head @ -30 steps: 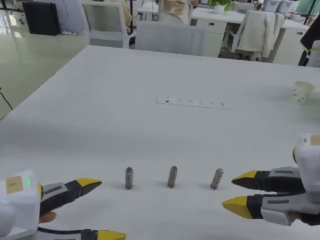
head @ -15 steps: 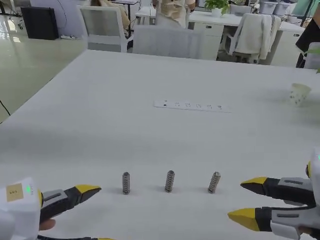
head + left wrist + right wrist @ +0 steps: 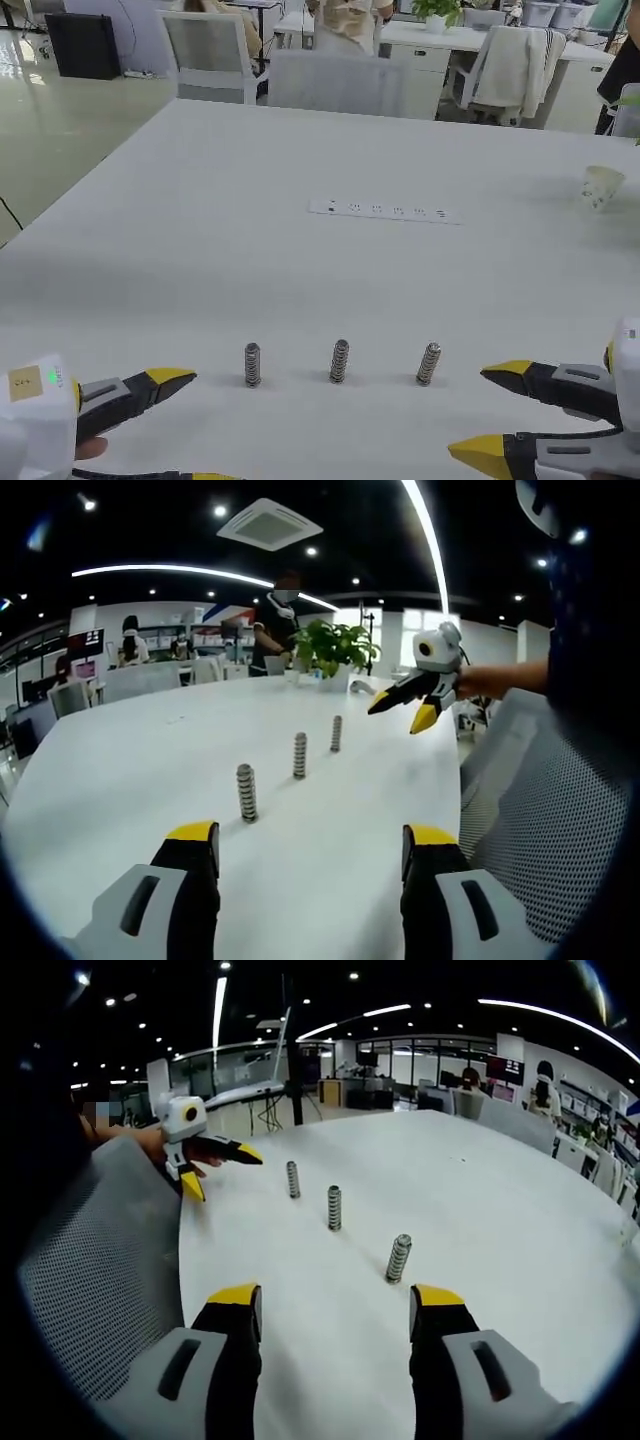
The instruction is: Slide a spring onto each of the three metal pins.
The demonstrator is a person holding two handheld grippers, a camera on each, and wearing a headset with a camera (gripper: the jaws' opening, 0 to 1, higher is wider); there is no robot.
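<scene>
— Where are the springs placed relative to the jaws?

— Three are seen standing in a row along the near edge of the table (image 3: 300, 150): the left spring (image 3: 252, 364), the middle spring (image 3: 340, 361) and the right spring (image 3: 429, 364). The row is flanked by the two tools. The left gripper (image 3: 190, 427) is held just off its left end and the right gripper (image 3: 475, 410) just off its right end, both aimed inward along the row.

— And the long axis?

— Each coil is stood on end, so the axis runs up from the table top. The right spring is seen leaning a little. The pins are taken to be inside the coils; they are hidden, so it cannot be told for certain.

— Which tool is nearer to which?

— The left spring is nearest the left gripper and the right spring nearest the right gripper. The middle spring is reached about equally from either side.

— How are the jaws set?

— Both pairs are spread wide apart. Nothing is held between them and nothing is touched; bare table is seen between the yellow tips in each gripper view.

— What is judged of the task?

— With all three coils upright and no loose spring seen on the table, the threading is judged complete. If anything is called for, it is only that the tools be drawn away without the coils being knocked.
</scene>
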